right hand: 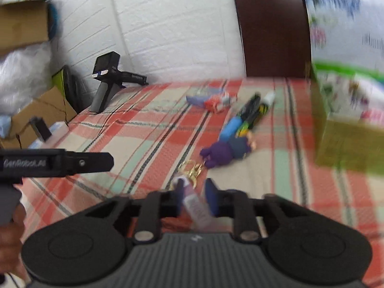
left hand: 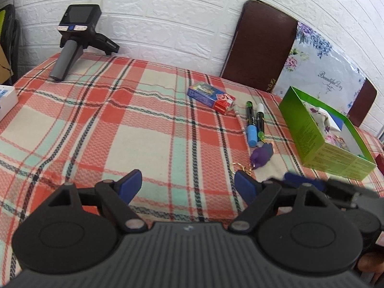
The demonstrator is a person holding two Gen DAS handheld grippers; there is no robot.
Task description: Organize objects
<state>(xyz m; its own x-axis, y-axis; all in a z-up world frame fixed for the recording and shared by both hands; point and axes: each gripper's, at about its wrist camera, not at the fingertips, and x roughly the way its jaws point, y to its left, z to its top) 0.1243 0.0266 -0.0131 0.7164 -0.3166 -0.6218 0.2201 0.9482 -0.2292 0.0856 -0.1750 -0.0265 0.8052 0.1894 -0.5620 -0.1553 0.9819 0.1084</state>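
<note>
My right gripper (right hand: 193, 195) hangs low over the plaid tablecloth (right hand: 144, 129). A small pale tube (right hand: 195, 204) with a purple label lies tilted between its fingers, blurred, with slim gaps on both sides. Just beyond it are a gold key ring (right hand: 192, 169) and a purple toy figure (right hand: 225, 152). My left gripper (left hand: 187, 187) is open over bare cloth with nothing between its blue pads (left hand: 129, 183). Two markers (left hand: 254, 122), a blue-and-red card box (left hand: 211, 97) and the purple toy (left hand: 261, 154) lie ahead and to its right. The open green box (left hand: 300, 129) stands at the far right.
A spare black handheld gripper (left hand: 72, 40) stands at the table's back left by the white brick wall. A brown chair back (left hand: 259, 43) and a floral board rise behind the table. A white box (left hand: 6, 100) sits at the left edge. Cardboard boxes (right hand: 40, 117) stand off the table's left side.
</note>
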